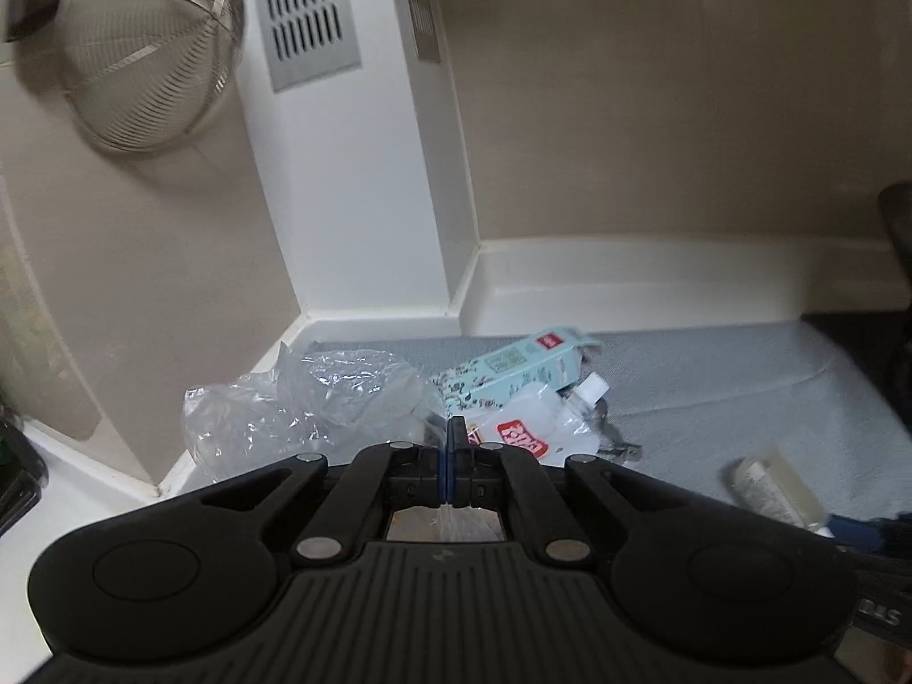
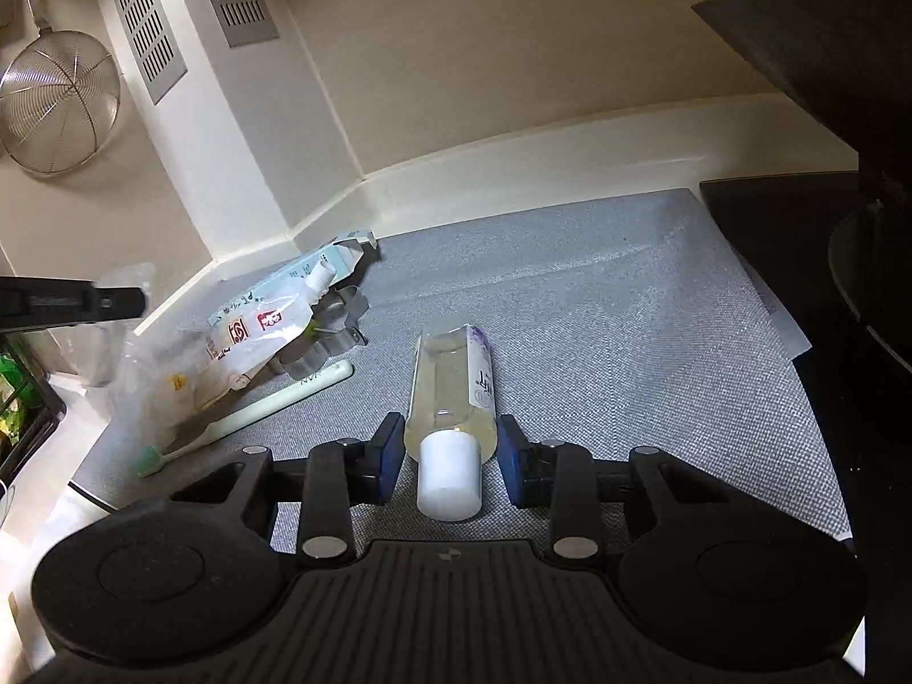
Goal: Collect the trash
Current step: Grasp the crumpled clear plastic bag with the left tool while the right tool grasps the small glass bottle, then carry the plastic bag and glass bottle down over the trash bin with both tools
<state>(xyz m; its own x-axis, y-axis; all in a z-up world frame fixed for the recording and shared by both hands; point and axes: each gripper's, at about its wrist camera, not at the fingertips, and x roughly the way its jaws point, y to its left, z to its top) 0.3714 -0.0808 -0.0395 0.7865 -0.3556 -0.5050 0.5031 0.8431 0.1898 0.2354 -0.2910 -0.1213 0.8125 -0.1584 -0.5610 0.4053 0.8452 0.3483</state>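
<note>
Looks like a home kitchen to me: a wire mesh strainer [image 2: 57, 102] hangs on the beige wall, metal vent grilles [image 1: 308, 11] sit on the white pillar, and the white bench [image 2: 513, 154] has a grey mat [image 2: 598, 313] by a black stovetop [image 2: 798, 262].

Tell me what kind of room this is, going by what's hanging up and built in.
Most likely a home kitchen counter. A wire mesh strainer hangs on the wall beside metal vent grilles, and a grey mat covers the countertop, with a dark cooktop-like surface at its right edge.
</note>
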